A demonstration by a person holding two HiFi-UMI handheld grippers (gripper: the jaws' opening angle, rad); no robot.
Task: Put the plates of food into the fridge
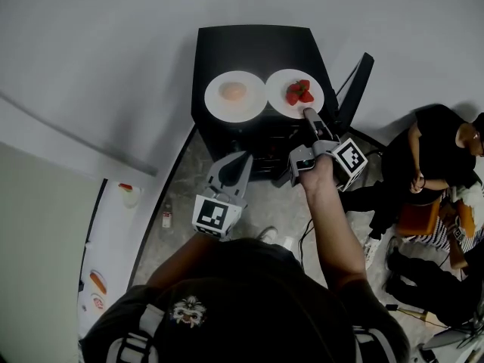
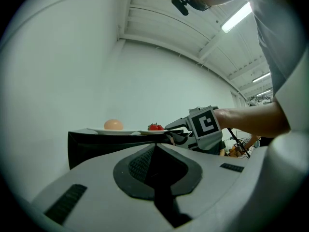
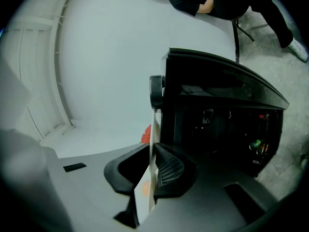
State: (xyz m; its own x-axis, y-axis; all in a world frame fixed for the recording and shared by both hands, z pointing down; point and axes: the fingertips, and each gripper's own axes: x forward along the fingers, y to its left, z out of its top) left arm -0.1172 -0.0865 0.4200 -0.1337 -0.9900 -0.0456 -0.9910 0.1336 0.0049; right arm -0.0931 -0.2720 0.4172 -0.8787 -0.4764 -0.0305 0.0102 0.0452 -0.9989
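Two white plates sit on top of a low black fridge [image 1: 249,48]. The left plate [image 1: 235,95] carries a pale orange, egg-like food [image 2: 113,124]. The right plate [image 1: 294,93] carries strawberries [image 1: 299,92]. My right gripper [image 1: 308,114] is shut on the near rim of the strawberry plate. In the right gripper view that plate [image 3: 153,129] stands edge-on between the jaws, with the strawberries [image 3: 146,135] behind it. My left gripper [image 1: 243,157] is shut and empty, held in front of the fridge and pointing at it. The left gripper view shows both plates and the right gripper's marker cube [image 2: 206,124].
The fridge door [image 1: 355,82] stands open at the right, and the dark inside [image 3: 217,110] holds small items. People [image 1: 431,165] sit on the floor at the right. A white counter [image 1: 113,225] runs along the left, with a small bottle [image 1: 166,218] on the floor beside it.
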